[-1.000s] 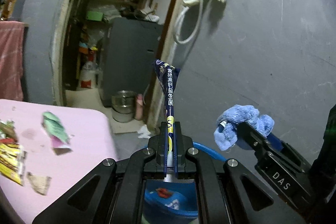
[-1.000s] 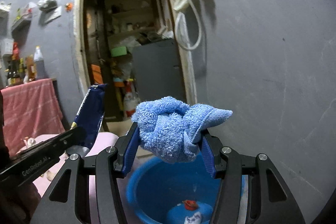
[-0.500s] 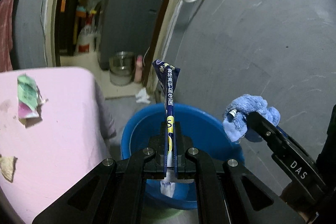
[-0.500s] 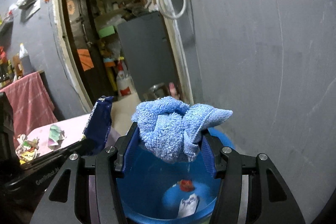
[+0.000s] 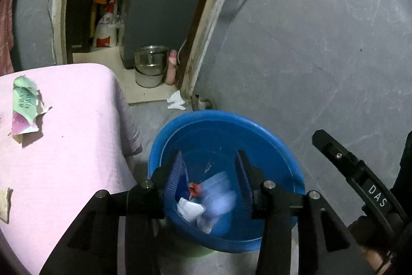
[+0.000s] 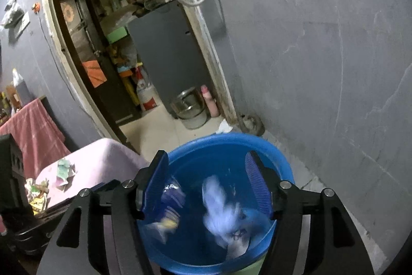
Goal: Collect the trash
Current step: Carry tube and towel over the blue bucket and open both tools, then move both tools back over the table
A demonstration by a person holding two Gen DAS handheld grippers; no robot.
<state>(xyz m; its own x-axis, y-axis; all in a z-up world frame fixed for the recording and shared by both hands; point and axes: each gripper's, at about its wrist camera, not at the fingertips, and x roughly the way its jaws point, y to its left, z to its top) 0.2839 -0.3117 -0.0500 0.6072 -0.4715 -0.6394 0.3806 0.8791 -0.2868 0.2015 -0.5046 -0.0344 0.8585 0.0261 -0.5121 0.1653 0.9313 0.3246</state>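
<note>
Both of my jaws are opening above the blue basin (image 5: 270,135), which stands on the grey floor just beside the corner of the pink-covered tabletop (image 5: 77,146). My left gripper (image 5: 209,161) has its jaws parted, and nothing is pressed between the ribbed blue pads; through the gap I see the basin's inside, where a red scrap (image 5: 193,189) and a white scrap (image 5: 189,208) lie beside a blurred pale blue shape that I take for the blue cloth (image 5: 219,200). My right gripper (image 6: 207,166) stands wider, and its pads touch nothing either. Below it that cloth (image 6: 221,208) shows as a motion-smeared streak inside the basin (image 6: 231,143), and to its left the dark blue wrapper (image 6: 172,197) is smeared in the same way; whether either has landed I cannot tell. From the left view, one black finger of my right gripper (image 5: 345,161) reaches in at the right edge, clear of the basin's rim. On the tabletop, well apart from the basin, a crumpled green and pink wrapper (image 5: 24,105) lies flat, and a brownish scrap (image 5: 5,204) sits at the near left edge. More litter (image 6: 38,190) shows on that tabletop (image 6: 103,159) in the right view.
</note>
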